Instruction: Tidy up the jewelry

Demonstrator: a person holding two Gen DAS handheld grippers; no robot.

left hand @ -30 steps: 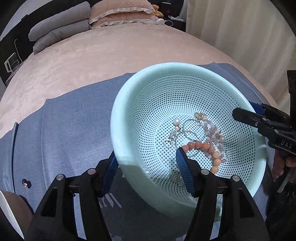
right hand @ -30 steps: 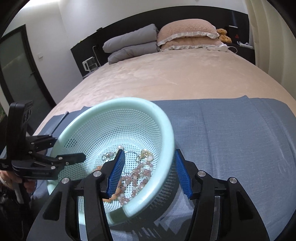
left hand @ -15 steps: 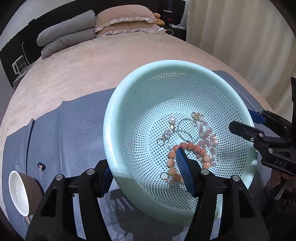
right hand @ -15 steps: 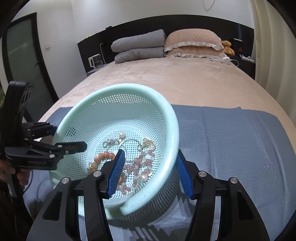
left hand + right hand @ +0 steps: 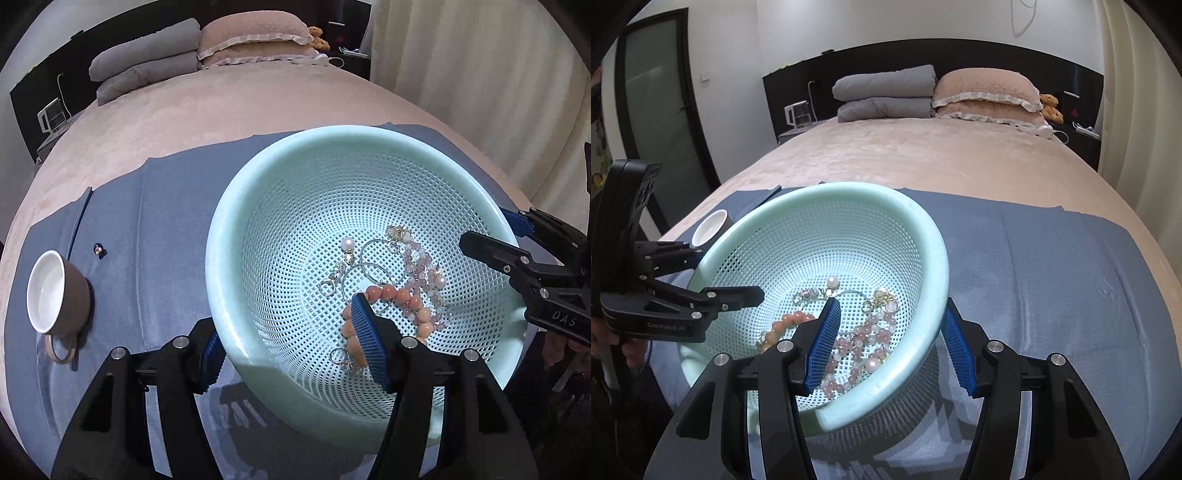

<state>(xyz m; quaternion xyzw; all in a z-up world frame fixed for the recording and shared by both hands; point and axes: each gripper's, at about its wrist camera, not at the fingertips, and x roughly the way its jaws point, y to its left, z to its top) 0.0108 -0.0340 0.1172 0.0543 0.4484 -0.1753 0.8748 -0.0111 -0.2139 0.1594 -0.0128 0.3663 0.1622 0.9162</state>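
Observation:
A mint-green perforated basket [image 5: 236, 229] [image 5: 938, 258] is held above the blue cloth. It holds a coral bead bracelet [image 5: 402, 299] [image 5: 792, 319], a pale pink bead strand [image 5: 424, 266] [image 5: 864, 334], a pearl [image 5: 348, 243] [image 5: 833, 281] and silver hoops [image 5: 373, 269]. My left gripper [image 5: 291, 350] straddles the basket's left rim, one finger inside and one outside, gripping the wall. My right gripper [image 5: 890, 339] grips the opposite rim the same way. Each gripper shows in the other's view.
A brown cup with a white inside [image 5: 55, 291] [image 5: 711, 225] stands on the blue cloth [image 5: 147, 240] to the left. A small earring [image 5: 99, 250] lies on the cloth near it. The cloth lies on a pink bed with pillows [image 5: 986, 94] at the head.
Both grippers have lifted the basket and drawn it back. The cup has come into view at the left. The jewelry has slid slightly inside the basket.

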